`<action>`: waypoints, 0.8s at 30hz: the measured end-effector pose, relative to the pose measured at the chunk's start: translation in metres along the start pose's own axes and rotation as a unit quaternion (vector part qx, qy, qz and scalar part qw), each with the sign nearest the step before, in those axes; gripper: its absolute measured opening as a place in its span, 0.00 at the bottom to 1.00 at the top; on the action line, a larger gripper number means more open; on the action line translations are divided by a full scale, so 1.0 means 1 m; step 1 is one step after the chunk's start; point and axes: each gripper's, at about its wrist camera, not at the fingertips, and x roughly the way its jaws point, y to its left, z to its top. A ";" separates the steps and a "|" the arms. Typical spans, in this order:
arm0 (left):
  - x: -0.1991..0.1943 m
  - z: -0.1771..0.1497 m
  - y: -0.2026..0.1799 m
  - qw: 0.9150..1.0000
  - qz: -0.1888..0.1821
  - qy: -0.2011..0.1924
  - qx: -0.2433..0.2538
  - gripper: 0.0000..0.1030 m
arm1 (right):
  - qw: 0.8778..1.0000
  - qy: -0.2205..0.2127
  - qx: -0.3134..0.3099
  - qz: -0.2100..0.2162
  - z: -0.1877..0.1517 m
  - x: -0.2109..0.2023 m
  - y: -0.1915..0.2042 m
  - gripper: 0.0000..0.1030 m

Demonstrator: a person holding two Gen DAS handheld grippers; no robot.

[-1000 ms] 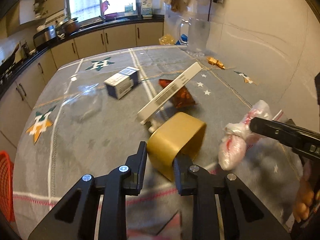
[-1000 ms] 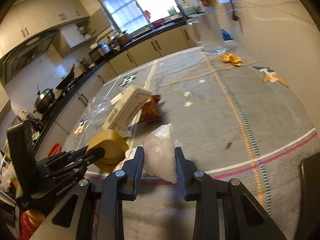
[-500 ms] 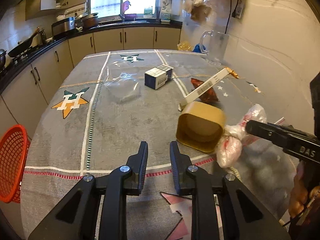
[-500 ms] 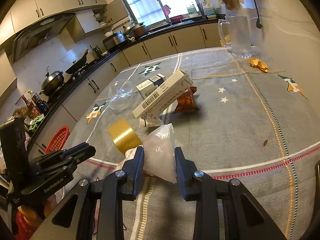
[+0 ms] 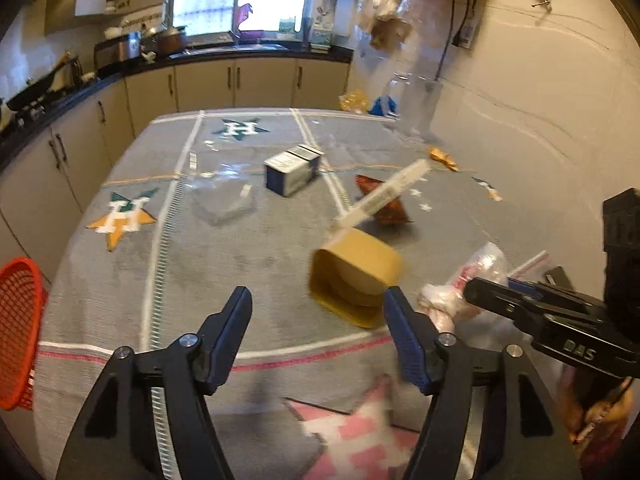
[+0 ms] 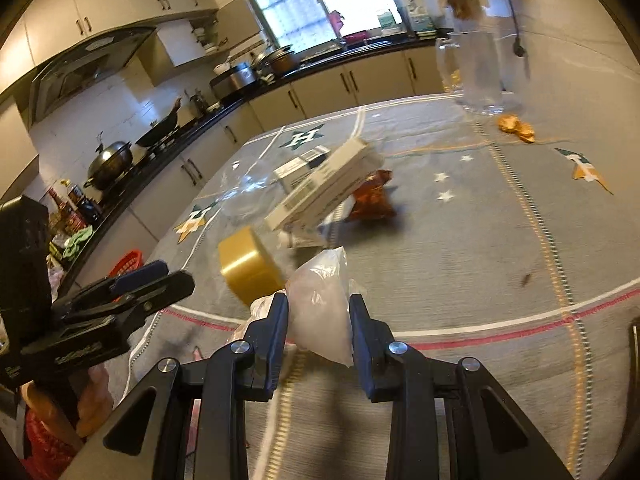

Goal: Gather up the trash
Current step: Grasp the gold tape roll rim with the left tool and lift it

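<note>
My left gripper (image 5: 317,304) hangs over the near part of the grey tablecloth (image 5: 120,280), its jaws opening wide with nothing between them. Just beyond its right fingertip, a yellow tub (image 5: 356,276) lies on its side on the cloth. My right gripper (image 6: 318,308) is shut on a clear plastic bag (image 6: 320,312). The left wrist view shows that bag (image 5: 468,280) at the right, in the right gripper (image 5: 476,296). Farther out a long white box (image 5: 384,192) leans over an orange snack wrapper (image 5: 394,212). A small blue and white box (image 5: 294,170) sits behind them.
A crumpled clear plastic tray (image 5: 224,196) lies left of the boxes. A red basket (image 5: 18,328) hangs off the table's left edge. A glass jug (image 6: 480,72) and orange scraps (image 6: 516,126) sit by the far wall. Kitchen counters run behind the table.
The left gripper let go of the yellow tub, drew back and up, and has now spread its jaws wide. The right gripper kept its hold on the bag.
</note>
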 end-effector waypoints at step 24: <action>0.056 0.013 -0.047 0.994 0.074 0.042 -0.065 0.32 | 0.999 -0.022 0.032 -0.023 -0.009 -0.030 -0.049 0.32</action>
